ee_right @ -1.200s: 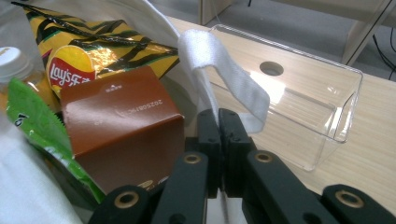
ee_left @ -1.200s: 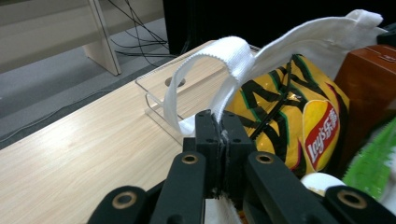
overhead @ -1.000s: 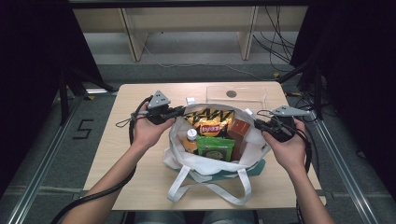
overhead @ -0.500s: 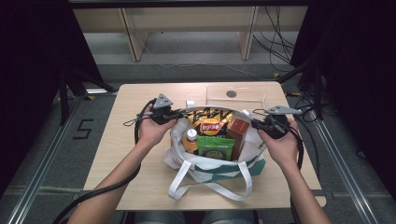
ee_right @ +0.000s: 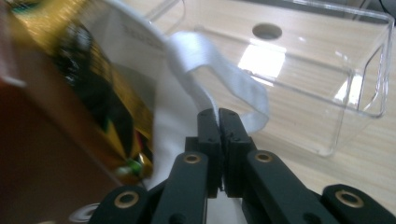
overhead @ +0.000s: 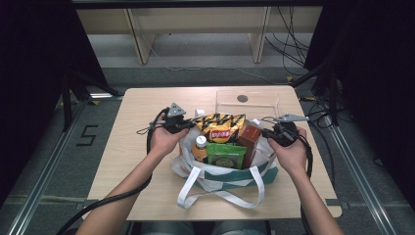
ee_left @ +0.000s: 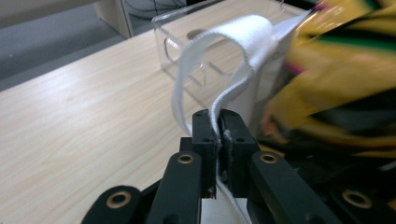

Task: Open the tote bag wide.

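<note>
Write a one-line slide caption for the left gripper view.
Left tongs shut on the tote bag's white strap, clear plastic box behind on the wooden table.

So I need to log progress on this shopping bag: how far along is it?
Packed, it seems: the bag stands on the table with a chip packet, a bottle, a green pouch and a brown box inside. In hand: the left gripper and right gripper are each shut on a white strap. Left: probably lifting or moving the bag; the front handles lie loose.
</note>
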